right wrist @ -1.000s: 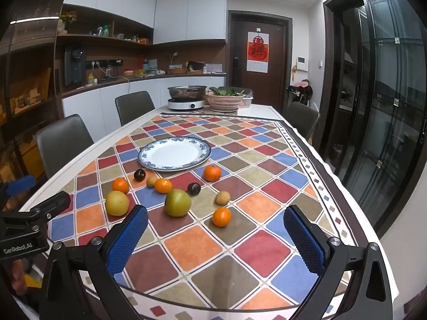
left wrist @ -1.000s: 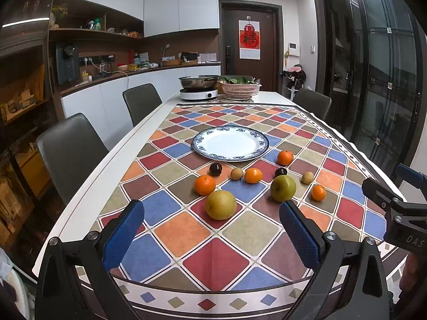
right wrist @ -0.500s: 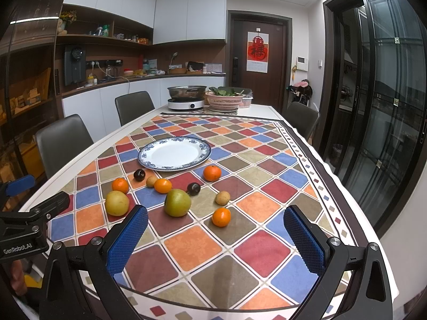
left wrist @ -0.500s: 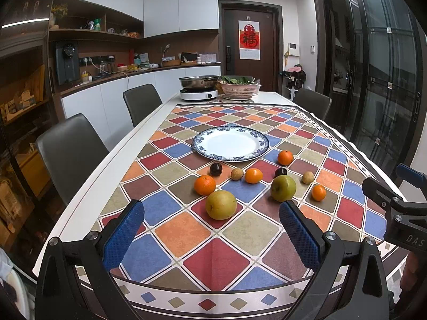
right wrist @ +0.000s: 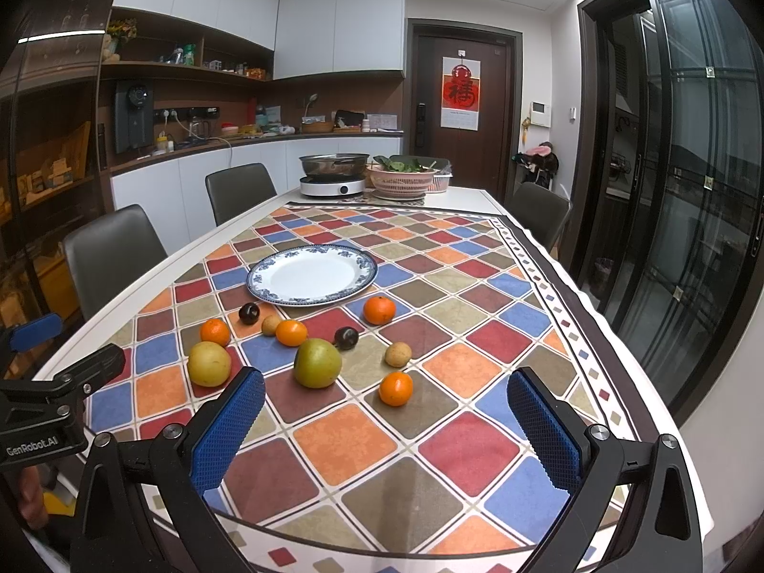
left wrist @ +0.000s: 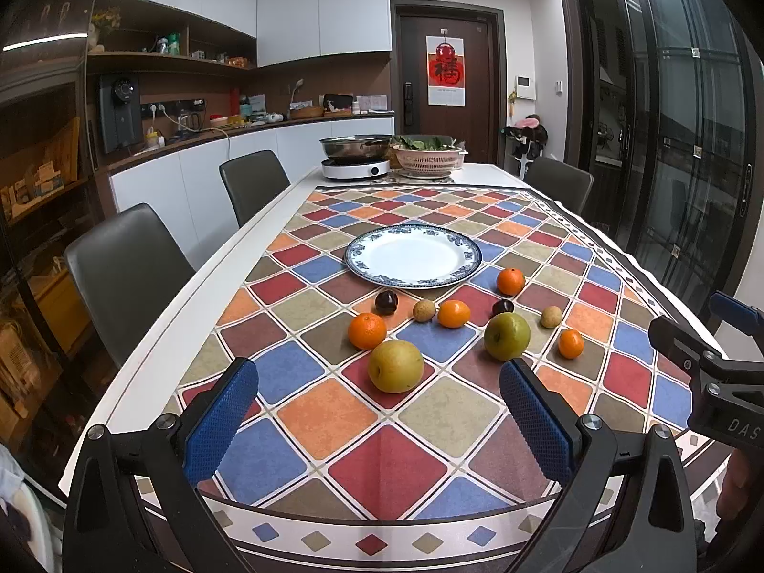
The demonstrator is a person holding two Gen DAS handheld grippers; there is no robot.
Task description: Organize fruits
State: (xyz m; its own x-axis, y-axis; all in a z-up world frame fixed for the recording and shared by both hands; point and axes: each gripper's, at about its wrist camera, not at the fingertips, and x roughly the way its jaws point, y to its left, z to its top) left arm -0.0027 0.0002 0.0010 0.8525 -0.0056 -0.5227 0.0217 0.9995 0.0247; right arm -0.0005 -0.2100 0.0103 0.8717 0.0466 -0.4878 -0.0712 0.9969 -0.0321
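The left hand-held gripper (left wrist: 377,415) and the right hand-held gripper (right wrist: 386,420) are held wide apart and bare near the counter (left wrist: 157,334) edge, likely because the fruits (left wrist: 507,335) are scattered just before the bare plate (left wrist: 413,261), not yet picked up.

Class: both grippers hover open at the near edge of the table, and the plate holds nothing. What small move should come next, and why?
Probably ease the left gripper forward around the yellow pear. Its jaws stand open, the pear lies nearest and straight ahead, and the plate is bare with every fruit on the cloth.
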